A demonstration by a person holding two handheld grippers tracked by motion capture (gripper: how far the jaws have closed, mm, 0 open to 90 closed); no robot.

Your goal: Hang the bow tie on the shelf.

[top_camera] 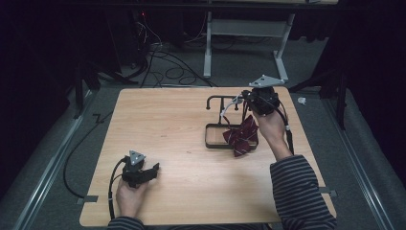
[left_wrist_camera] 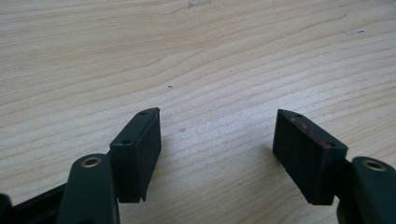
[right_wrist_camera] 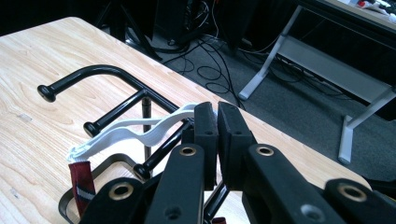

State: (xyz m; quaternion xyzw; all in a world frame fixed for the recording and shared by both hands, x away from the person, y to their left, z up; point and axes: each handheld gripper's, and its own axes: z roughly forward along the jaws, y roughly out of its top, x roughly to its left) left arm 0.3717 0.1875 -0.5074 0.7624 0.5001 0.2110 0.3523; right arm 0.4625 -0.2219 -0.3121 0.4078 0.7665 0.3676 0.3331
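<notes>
Beside the black rack, the right gripper pinches a white strap; it may snag. Left gripper gapes empty.

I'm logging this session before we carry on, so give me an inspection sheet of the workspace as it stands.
Surface: wooden table, bare where it shows.
Job's things: black metal rack; white hanger with dark red striped cloth hanging from it by the rack.
Clutter: nothing seen.
Grippers: left gripper open over bare wood; right gripper shut on the hanger.
Cables: gripper cable trailing at the left; loose cables on the floor.
Surroundings: grey floor, desk frame behind.
</notes>
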